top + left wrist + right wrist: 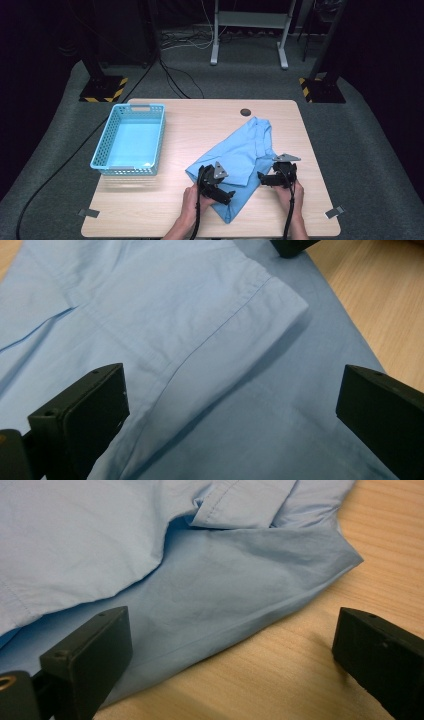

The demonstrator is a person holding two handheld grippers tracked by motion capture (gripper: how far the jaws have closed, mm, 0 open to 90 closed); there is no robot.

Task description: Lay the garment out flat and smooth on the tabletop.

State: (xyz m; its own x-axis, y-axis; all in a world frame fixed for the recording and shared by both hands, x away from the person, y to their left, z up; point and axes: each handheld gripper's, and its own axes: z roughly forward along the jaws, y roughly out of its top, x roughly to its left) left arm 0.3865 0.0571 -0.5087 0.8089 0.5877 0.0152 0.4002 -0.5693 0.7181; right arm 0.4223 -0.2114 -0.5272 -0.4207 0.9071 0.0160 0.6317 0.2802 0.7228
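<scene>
Readable text: none on any surface.
Brands, numbers: none legible.
Signs: yellow-and-black hazard stripes on the two stand bases point(102, 90) on the floor, well beyond both claws, wordless.

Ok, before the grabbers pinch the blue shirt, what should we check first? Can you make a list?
1. Left gripper open: ok, its jaws stand wide apart over the cloth.
2. Right gripper open: ok, jaws wide apart, with the shirt's edge and bare table between them.
3. Blue shirt lying on the table, not hanging off: ok.
4. Nothing lying on top of the shirt: ok, apart from the grippers over it.
5. Basket has room inside: ok, it looks empty, left of the shirt.
6. Jaws low enough to catch the cloth: cannot tell from these pictures.
</scene>
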